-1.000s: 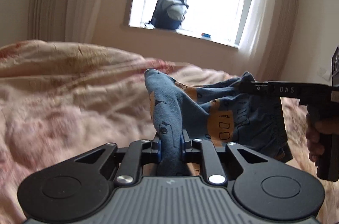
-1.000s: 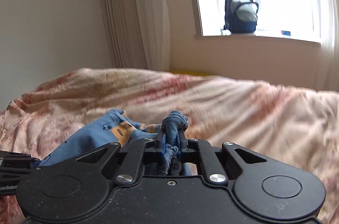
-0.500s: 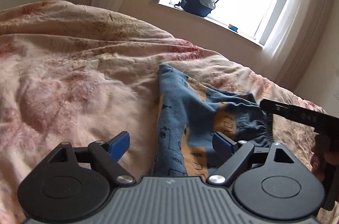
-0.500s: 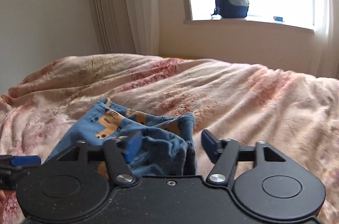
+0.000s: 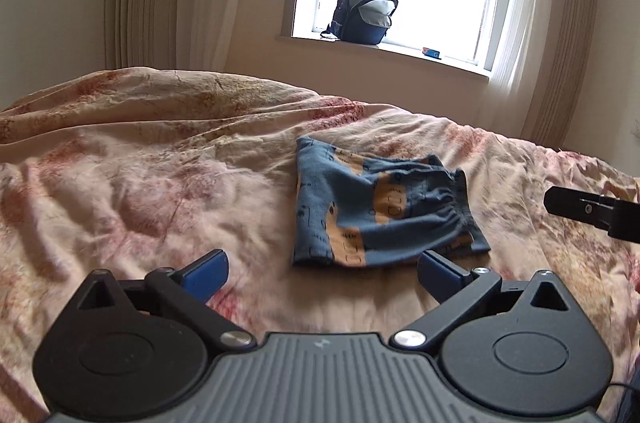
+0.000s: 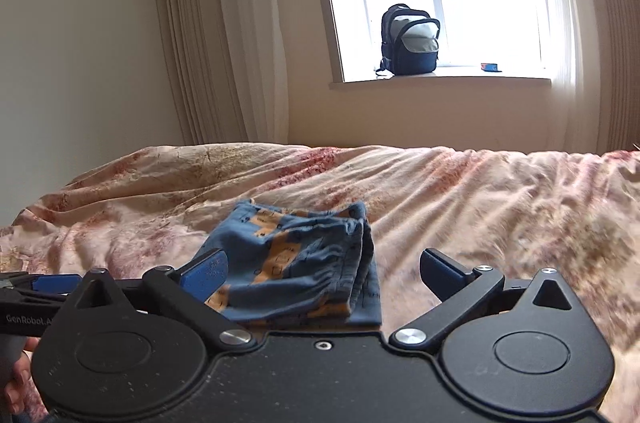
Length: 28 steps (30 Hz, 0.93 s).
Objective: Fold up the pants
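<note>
The folded pants lie flat on the bedspread, long axis crosswise, waistband rightward; left gripper and right gripper jaws opening, empty.

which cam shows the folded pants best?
Left wrist: the pants lie whole and unblocked on the bedspread. Right wrist sees them nearer, but its own gripper body hides their near edge.

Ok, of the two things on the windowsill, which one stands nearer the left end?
The dark blue backpack, upright with a grey front panel. The other, a small flat blue object, lies further right on the windowsill.
</note>
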{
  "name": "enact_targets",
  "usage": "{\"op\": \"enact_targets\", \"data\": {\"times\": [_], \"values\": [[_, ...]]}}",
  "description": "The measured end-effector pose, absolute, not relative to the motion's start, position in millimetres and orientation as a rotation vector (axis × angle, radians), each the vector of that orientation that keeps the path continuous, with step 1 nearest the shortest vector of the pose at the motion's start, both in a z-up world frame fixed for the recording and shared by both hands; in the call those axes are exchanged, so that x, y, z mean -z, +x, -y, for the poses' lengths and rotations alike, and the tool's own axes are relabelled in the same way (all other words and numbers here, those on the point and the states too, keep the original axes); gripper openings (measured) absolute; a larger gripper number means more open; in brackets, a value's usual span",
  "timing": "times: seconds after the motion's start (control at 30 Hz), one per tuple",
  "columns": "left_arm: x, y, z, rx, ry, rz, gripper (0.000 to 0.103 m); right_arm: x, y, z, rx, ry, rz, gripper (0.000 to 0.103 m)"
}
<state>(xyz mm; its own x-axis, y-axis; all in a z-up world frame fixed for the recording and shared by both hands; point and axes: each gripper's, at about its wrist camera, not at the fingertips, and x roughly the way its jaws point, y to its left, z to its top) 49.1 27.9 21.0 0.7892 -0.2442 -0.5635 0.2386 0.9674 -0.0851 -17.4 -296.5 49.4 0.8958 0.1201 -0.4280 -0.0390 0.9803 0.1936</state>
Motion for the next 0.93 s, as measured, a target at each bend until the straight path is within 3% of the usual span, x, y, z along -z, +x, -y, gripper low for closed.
{"op": "enact_targets", "data": {"times": [0.93], "values": [[-3, 28, -33, 0.178, -0.011, -0.643, 0.103, -27, -40, 289, -0.117, 0.188, -0.534, 0.102]]}}
